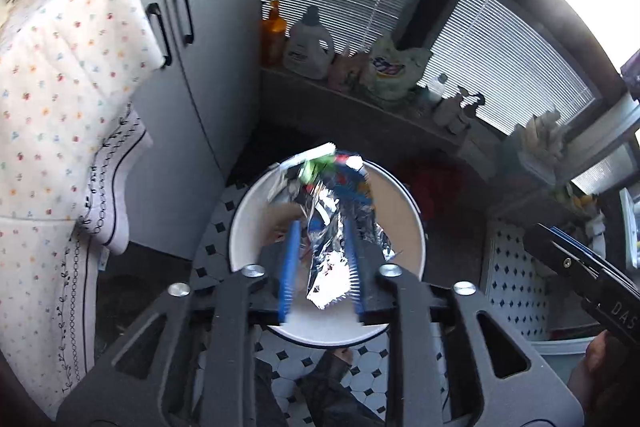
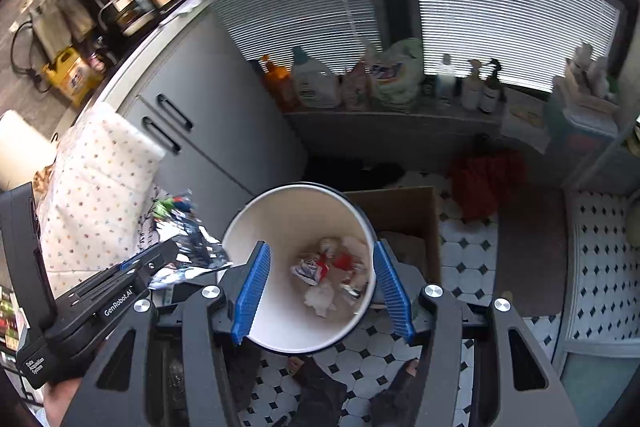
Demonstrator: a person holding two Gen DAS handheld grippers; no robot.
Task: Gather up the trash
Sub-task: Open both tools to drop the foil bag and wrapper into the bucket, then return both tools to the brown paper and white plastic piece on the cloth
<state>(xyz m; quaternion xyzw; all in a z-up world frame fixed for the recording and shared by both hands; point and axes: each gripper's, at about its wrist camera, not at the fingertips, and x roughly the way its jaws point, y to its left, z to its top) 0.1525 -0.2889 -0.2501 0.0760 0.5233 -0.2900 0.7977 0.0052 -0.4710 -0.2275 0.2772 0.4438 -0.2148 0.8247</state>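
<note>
Beside the grey cabinet (image 2: pixel 208 131), a white bin (image 2: pixel 256 227) stands on the tiled floor (image 2: pixel 468 259), crumpled trash (image 2: pixel 332 275) at its bottom, a cardboard box (image 2: pixel 400 211) touching behind. Spread wide, the right gripper (image 2: pixel 322 291) is empty above its mouth. Over the rim, the left gripper (image 1: pixel 322 267) pinches a foil wrapper (image 1: pixel 328 227).

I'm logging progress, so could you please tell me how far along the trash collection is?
Done: crumpled scraps already lie in the white bin. In hand: the left gripper grips a foil wrapper above the bin. The right gripper is open. Left: drop the wrapper in.
</note>
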